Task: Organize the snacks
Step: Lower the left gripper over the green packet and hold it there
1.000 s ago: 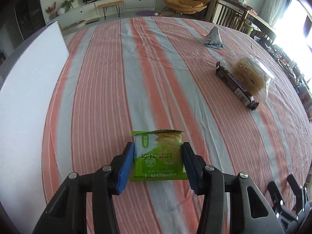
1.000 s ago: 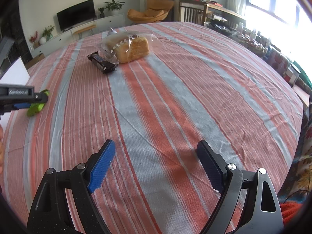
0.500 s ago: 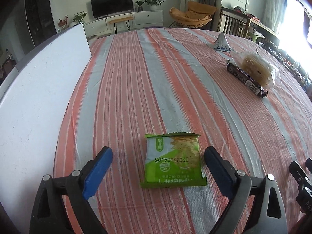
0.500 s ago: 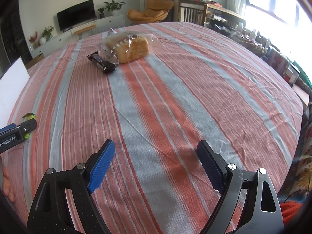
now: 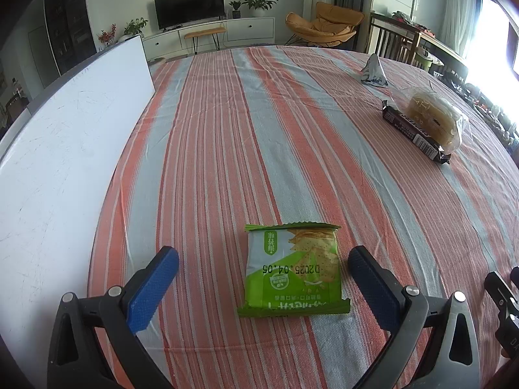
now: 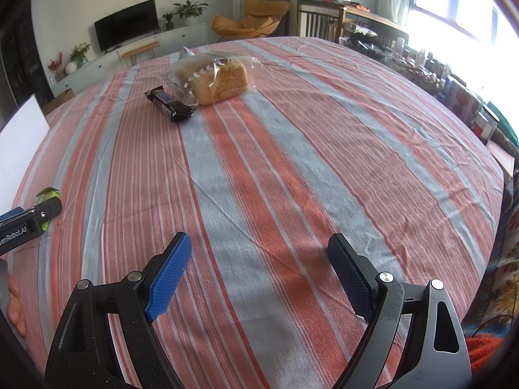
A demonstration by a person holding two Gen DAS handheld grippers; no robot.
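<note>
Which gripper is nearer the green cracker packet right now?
Left. The left gripper straddles the green cracker packet, jaws opening, pads clear of it. The right gripper hangs off to the packet's side over bare tablecloth.

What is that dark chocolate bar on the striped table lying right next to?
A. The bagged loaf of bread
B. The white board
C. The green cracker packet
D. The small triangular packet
A: the chocolate bar lies right against the bagged loaf of bread, far across the striped tablecloth from the green cracker packet.
</note>
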